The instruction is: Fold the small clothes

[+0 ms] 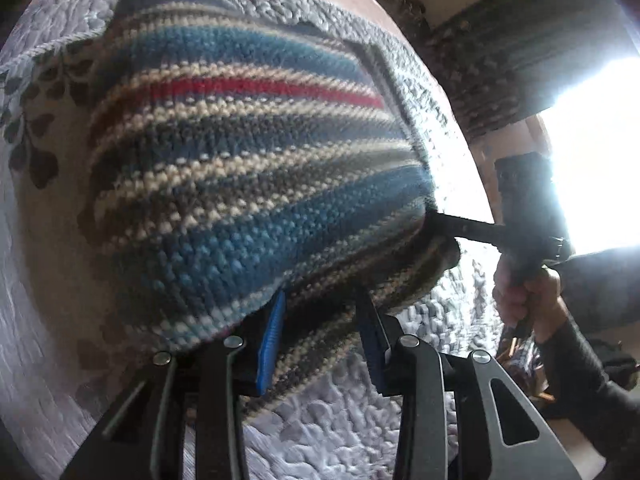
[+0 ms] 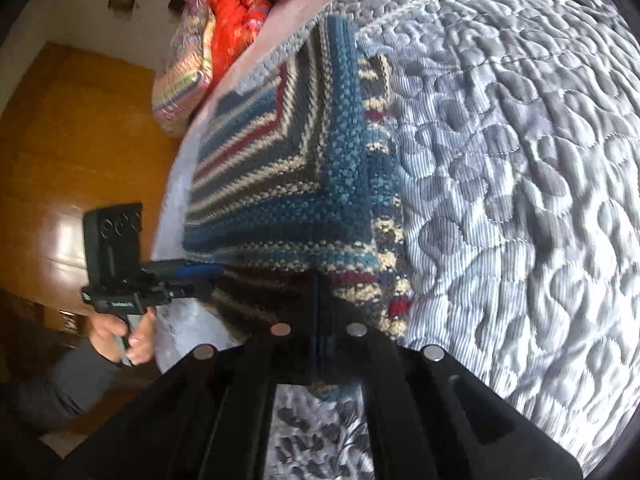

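Striped knit garment [image 1: 248,168] lies on the quilted bed cover [image 2: 520,160], near the bed's edge, partly doubled over itself.

Left hand-held gripper [image 1: 320,344]: blue pads stand apart in its own view, with a hem of the knit between them; whether they actually pinch it, cannot tell.

Right hand-held gripper [image 2: 318,320]: fingers drawn together, knit edge clamped between them. Seen from the left view, it bites the garment's corner side-on [image 1: 436,220].

Step in hand, by my reading: carrying the near hem over to make a fold. To do well, move both corners together at equal height, keep the hem taut, line stripes up edge to edge, then lay flat before letting go.
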{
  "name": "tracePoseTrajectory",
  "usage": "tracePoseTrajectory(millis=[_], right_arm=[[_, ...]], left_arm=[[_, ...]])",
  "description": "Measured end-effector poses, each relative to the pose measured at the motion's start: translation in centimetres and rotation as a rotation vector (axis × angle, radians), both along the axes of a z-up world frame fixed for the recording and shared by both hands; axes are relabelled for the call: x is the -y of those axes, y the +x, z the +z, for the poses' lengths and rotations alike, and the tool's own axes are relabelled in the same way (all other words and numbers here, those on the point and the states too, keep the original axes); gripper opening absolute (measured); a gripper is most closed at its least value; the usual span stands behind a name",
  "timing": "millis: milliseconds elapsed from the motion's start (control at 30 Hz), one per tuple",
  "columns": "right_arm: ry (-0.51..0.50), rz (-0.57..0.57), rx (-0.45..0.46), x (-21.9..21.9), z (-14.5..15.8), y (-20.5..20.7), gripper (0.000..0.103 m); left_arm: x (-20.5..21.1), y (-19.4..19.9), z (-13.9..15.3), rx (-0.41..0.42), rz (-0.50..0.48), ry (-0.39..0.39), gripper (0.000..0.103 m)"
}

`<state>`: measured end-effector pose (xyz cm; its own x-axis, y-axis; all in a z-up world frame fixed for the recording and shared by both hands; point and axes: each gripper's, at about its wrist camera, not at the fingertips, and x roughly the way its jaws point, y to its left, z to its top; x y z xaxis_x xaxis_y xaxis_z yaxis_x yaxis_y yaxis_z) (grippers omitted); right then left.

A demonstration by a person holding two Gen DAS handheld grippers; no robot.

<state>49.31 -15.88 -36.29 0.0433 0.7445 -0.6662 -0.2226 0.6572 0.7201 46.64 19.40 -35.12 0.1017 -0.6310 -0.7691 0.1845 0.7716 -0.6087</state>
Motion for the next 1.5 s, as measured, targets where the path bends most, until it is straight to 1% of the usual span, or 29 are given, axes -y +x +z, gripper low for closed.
tracePoseTrajectory(millis=[33,67,100,133,167,200,233,267,333,400,433,500,533,633,667,700,733,800,900,933,967,1000,1067,1100,1167,1200,1267,1367,1500], right_arm=[[0.042,-0.014,-0.016,0.8,0.5,0.2,0.0],[0.065,-0.029,-0.02,1.4,0.7,0.5,0.003],[0.095,-0.056,-0.025,2.5,1.2,0.9,0.005],[0.117,-0.1,-0.037,3.8,1.1,1.8,0.02],[0.131,-0.13,-0.049,4.5,1.0,2.6,0.04],[0.157,-0.162,-0.069,5.7,0.8,3.5,0.051],[0.192,-0.189,-0.098,6.5,0.3,4.6,0.072],[0.223,-0.201,-0.12,6.6,-0.4,5.7,0.083],[0.275,-0.207,-0.18,6.3,-1.8,8.0,0.089],[0.297,-0.193,-0.223,5.3,-2.8,9.6,0.089],[0.299,-0.164,-0.238,4.7,-3.2,10.4,0.089],[0.273,-0.113,-0.246,2.8,-3.2,11.3,0.089],[0.246,-0.074,-0.249,1.4,-3.4,11.7,0.089],[0.198,-0.018,-0.25,-1.3,-3.5,12.4,0.089],[0.193,-0.004,-0.25,-2.0,-3.5,12.7,0.089],[0.199,0.006,-0.253,-2.6,-3.5,13.1,0.088],[0.212,0.024,-0.257,-3.2,-3.2,13.1,0.085],[0.191,0.058,-0.244,-4.9,-3.0,13.4,0.085],[0.169,0.057,-0.236,-5.8,-3.4,13.3,0.085],[0.17,0.049,-0.232,-6.0,-3.3,13.4,0.081],[0.168,0.042,-0.23,-6.1,-3.2,13.3,0.065],[0.174,0.043,-0.238,-6.3,-3.6,13.3,0.057],[0.175,0.029,-0.223,-7.2,-3.4,13.4,0.048],[0.182,0.016,-0.216,-7.1,-3.0,13.2,0.047],[0.194,-0.003,-0.201,-7.3,-2.4,12.9,0.043],[0.198,-0.011,-0.192,-6.9,-2.1,12.4,0.043],[0.213,-0.028,-0.181,-6.4,-1.3,11.6,0.041],[0.233,-0.045,-0.163,-6.0,0.2,10.2,0.04],[0.248,-0.06,-0.15,-6.8,1.8,7.9,0.04]], left_arm=[[-0.4,-0.3,0.7,0.009,0.01,-0.028,0.041],[-1.0,-0.8,1.5,0.024,0.018,-0.058,0.053],[-2.1,-1.5,2.7,0.06,0.039,-0.08,0.059],[-3.1,-2.1,3.4,0.091,0.068,-0.083,0.072],[-4.0,-2.5,3.7,0.107,0.094,-0.08,0.081],[-5.5,-2.9,3.8,0.117,0.141,-0.068,0.082],[-6.6,-3.2,3.7,0.114,0.179,-0.056,0.082],[-8.0,-3.0,3.0,0.101,0.216,-0.046,0.083],[-10.6,-2.7,1.2,0.053,0.294,-0.046,0.083],[-12.1,-2.1,-0.8,-0.015,0.34,-0.11,0.083],[-12.4,-2.0,-1.7,-0.041,0.352,-0.129,0.083],[-12.6,-1.5,-3.4,-0.082,0.341,-0.17,0.083],[-12.7,-1.3,-4.1,-0.091,0.338,-0.188,0.083],[-12.2,-0.4,-6.0,-0.12,0.33,-0.319,0.083],[-11.6,0.1,-6.4,-0.124,0.319,-0.365,0.083],[-11.1,0.4,-6.9,-0.13,0.305,-0.39,0.083],[-10.7,0.5,-7.1,-0.133,0.288,-0.403,0.083],[-9.5,1.4,-7.6,-0.134,0.249,-0.398,0.083],[-8.6,2.0,-8.0,-0.137,0.247,-0.399,0.083],[-8.4,2.1,-7.9,-0.14,0.249,-0.384,0.083],[-8.2,2.0,-7.5,-0.141,0.252,-0.361,0.081],[-7.9,2.0,-7.1,-0.143,0.256,-0.317,0.078],[-7.7,1.9,-6.8,-0.153,0.262,-0.276,0.066],[-7.8,1.8,-6.7,-0.163,0.27,-0.278,0.062],[-7.9,1.6,-6.1,-0.174,0.272,-0.268,0.05],[-8.2,1.1,-5.8,-0.173,0.266,-0.264,0.046],[-7.2,0.9,-4.7,-0.155,0.237,-0.226,0.035],[-6.8,0.4,-3.0,-0.132,0.204,-0.206,0.03],[-8.1,-1.3,-0.8,-0.12,0.188,-0.206,0.029]])
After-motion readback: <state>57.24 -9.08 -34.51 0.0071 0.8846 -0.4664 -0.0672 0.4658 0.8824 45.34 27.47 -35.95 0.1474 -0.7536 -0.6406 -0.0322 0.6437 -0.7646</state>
